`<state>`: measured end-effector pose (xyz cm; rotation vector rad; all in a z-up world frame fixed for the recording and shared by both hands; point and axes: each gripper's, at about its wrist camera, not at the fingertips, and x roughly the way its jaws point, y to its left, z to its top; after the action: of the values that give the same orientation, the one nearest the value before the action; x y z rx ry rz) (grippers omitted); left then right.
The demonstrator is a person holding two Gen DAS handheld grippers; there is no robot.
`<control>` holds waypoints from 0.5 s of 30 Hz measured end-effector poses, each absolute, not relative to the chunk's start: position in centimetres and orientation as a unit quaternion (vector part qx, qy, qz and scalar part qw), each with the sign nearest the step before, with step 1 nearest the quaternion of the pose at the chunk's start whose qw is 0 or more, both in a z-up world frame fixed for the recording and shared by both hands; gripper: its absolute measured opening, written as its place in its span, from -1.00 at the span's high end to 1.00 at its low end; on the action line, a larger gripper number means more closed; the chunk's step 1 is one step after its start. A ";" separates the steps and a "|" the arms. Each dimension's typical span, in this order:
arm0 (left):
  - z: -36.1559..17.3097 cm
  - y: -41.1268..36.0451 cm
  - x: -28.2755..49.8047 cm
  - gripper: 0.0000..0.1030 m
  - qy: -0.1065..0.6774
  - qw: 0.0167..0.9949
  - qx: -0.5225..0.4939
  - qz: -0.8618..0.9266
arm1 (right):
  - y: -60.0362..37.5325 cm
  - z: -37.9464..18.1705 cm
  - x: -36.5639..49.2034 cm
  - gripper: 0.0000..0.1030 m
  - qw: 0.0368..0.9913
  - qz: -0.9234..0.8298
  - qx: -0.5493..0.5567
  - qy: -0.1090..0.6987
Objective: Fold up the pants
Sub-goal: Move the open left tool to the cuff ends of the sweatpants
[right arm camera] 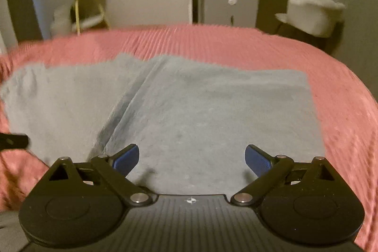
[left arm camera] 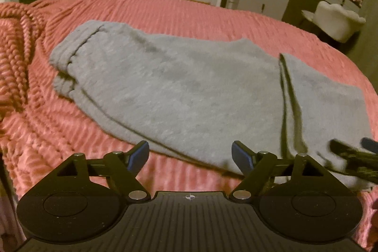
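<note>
Grey pants (left arm camera: 189,91) lie lengthwise across pink blanket (left arm camera: 165,11); right gripper (right arm camera: 191,158) nearer, left gripper (left arm camera: 190,155) at edge, both spread, empty.

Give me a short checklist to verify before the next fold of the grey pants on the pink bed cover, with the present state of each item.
1. Left tool open, holding nothing: ok.
2. Right tool open, holding nothing: ok.
3. Grey pants lie flat on the pink bed cover, the legs stacked one on the other: ok.
4. Cuffs lined up: not ok, the two cuffs are offset.
5. Both tools near the front edge of the pants: ok.
6. Waistband end squared: cannot tell, the picture is blurred there.
</note>
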<state>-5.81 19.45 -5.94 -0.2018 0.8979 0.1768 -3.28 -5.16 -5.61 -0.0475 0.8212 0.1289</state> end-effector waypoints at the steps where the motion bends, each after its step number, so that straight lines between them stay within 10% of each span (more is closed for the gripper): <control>1: -6.0 20.1 -6.0 -0.67 0.431 0.892 -0.102 0.088 | -4.1 -6.5 -2.8 -0.88 0.906 0.070 -0.031 0.417; 15: -8.3 31.3 -4.5 -0.78 0.384 0.881 -0.228 0.158 | -8.4 -7.3 -5.7 -0.99 0.913 0.042 0.061 0.401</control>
<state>-4.50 31.27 -8.29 -0.4742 0.8012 0.3296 -5.65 -8.39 -7.27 0.1255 0.8267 0.0864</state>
